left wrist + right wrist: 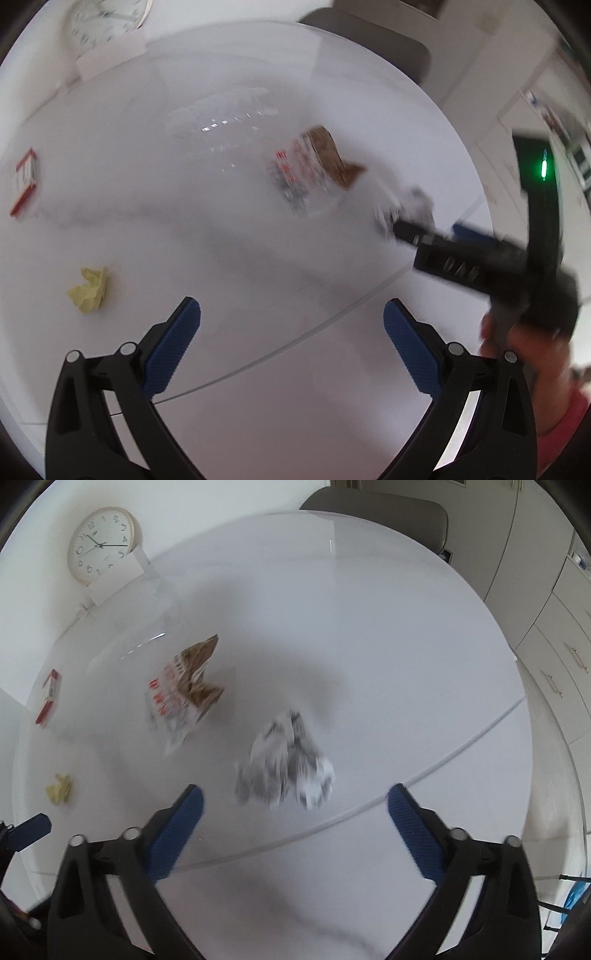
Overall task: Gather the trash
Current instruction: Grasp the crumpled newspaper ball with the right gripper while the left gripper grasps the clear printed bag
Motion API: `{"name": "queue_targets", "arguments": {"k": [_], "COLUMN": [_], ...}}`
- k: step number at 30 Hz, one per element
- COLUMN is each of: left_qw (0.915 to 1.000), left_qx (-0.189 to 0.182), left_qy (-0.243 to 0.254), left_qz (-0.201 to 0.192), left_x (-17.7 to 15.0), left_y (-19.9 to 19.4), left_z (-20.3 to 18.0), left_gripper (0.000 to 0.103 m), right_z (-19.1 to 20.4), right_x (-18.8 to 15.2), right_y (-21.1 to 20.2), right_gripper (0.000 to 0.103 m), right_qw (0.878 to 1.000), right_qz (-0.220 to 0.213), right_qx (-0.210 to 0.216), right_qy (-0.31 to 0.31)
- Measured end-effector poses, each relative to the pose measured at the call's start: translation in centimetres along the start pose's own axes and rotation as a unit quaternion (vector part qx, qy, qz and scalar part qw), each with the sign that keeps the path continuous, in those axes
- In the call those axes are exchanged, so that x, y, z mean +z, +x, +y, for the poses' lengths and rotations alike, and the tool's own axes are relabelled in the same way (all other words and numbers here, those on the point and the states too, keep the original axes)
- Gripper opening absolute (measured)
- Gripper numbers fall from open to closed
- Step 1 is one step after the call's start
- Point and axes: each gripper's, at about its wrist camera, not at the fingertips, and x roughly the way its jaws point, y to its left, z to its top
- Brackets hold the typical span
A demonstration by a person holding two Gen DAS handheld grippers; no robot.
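Note:
On the round white table [369, 627] lie a crumpled printed paper ball [286, 766], a torn snack wrapper [184, 686], a yellow paper wad [59, 788] and a red-and-white box [48, 698]. My right gripper [295, 805] is open just short of the paper ball. My left gripper [291, 317] is open and empty above the table's near edge. In the left wrist view I see the wrapper [314, 166], the yellow wad [90, 290], the red box [24, 182], the paper ball [406, 208], and the right gripper body [472, 258] beside it.
A clear plastic bag [221, 122] lies at the table's middle back. A wall clock [101, 544] and a white card [118, 579] stand at the far left edge. A grey chair [373, 506] is behind the table, cabinets [535, 590] on the right.

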Motion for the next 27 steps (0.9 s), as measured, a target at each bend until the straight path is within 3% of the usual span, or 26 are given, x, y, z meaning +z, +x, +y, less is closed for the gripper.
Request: {"name": "queue_targets", "arguments": {"k": [2,4,7,13,16,22,27], "left_qw": [0.9995,0.9984,0.9960,0.9874,0.9816,0.9741,0.9738], "left_qx": [-0.006,-0.011,-0.015,-0.015,0.004,0.046,0.074], "left_qy": [-0.032,-0.055,-0.088,-0.156,-0.188,-0.215,-0.208], "left_qz": [-0.001,0.001,0.004,0.025,0.032,0.051,0.053], "left_x": [1.6,3.1,5.0,8.7,10.2,11.8,12.1], "left_y": [0.4,1.0,2.1,5.5,7.6,11.0,12.2], "left_z": [0.2,0.2,-0.2,-1.3,-2.0,-3.0,-3.5], "left_gripper": [0.095,0.095,0.095,0.095,0.095,0.095,0.095], "right_z": [-0.2,-0.3,-0.8,-2.8,-3.6,-5.1,-6.0], "right_x": [0.2,0.3,0.1,-1.0,-1.3,-1.8,-2.2], "right_y": [0.5,0.9,0.7,-0.5,-0.9,-1.5,-1.4], "right_gripper": [0.064,0.049,0.041,0.041,0.041,0.041,0.041], "right_qw": [1.000,1.000,1.000,0.999,0.998,0.997,0.996], "right_qz": [0.005,0.008,0.004,0.005,0.005,0.006,0.012], "right_qx": [0.008,0.017,0.023,0.044,0.052,0.062,0.067], "right_qy": [0.002,0.001,-0.007,0.011,0.024,0.040,0.054]}}
